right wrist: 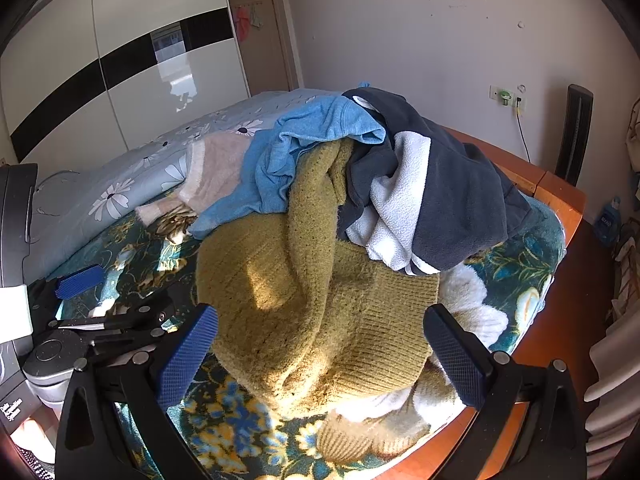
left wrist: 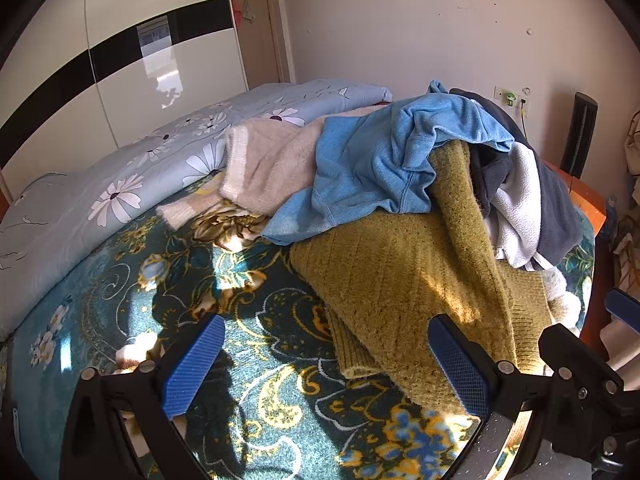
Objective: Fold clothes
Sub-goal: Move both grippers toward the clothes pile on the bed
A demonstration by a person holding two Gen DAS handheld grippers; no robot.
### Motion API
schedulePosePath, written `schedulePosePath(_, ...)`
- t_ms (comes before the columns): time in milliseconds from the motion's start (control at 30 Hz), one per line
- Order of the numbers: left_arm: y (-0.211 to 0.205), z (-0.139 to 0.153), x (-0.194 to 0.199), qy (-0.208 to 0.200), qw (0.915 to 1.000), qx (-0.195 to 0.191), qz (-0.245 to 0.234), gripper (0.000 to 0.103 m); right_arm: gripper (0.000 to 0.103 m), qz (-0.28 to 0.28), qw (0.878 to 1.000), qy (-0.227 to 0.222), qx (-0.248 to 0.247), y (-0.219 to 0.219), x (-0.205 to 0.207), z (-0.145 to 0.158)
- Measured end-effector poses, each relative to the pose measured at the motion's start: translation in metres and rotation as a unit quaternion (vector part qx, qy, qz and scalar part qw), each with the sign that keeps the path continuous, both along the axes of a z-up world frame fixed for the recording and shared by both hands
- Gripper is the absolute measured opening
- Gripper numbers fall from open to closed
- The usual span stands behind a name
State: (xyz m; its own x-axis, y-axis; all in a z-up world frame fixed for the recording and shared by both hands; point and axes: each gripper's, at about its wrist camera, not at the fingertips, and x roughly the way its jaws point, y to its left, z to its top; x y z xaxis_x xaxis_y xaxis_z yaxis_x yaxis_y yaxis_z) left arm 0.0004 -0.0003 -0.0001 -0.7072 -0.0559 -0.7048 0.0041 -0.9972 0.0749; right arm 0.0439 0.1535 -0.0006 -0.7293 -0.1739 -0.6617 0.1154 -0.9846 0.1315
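A pile of clothes lies on the bed: an olive knit sweater (left wrist: pixel 404 284) (right wrist: pixel 304 304) in front, a light blue fleece top (left wrist: pixel 376 160) (right wrist: pixel 304 140) over it, a pale pink fuzzy sweater (left wrist: pixel 272 160) (right wrist: pixel 216 168) to the left, and a navy and white fleece (left wrist: pixel 524 204) (right wrist: pixel 432 208) to the right. My left gripper (left wrist: pixel 326 364) is open and empty, just short of the olive sweater's lower edge. My right gripper (right wrist: pixel 320 360) is open and empty, with its fingers either side of the olive sweater's hem. The left gripper's blue finger (right wrist: pixel 80 276) shows at the left of the right wrist view.
A teal floral blanket (left wrist: pixel 224 304) covers the bed. A folded light blue daisy quilt (left wrist: pixel 132 176) lies along the left. The orange wooden bed frame (right wrist: pixel 560 204) runs along the right. A white furry item (right wrist: pixel 468 300) lies under the pile. A wardrobe (left wrist: pixel 120 80) stands at the left.
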Motion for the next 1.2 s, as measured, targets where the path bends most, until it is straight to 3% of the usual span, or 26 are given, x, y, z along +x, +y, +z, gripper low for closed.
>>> schedulePosePath(400,-0.001,0.007,0.006,0.018,0.9998,-0.003,0.005,0.103,0.103,0.003,1.0,0.012,-0.002,-0.001,0.005,0.005)
schedulePosePath(1200,-0.003,0.053,0.035,0.064,0.9979,-0.007,0.008,0.103,0.103,0.006,0.999,0.051,0.003,-0.004,0.031,0.047)
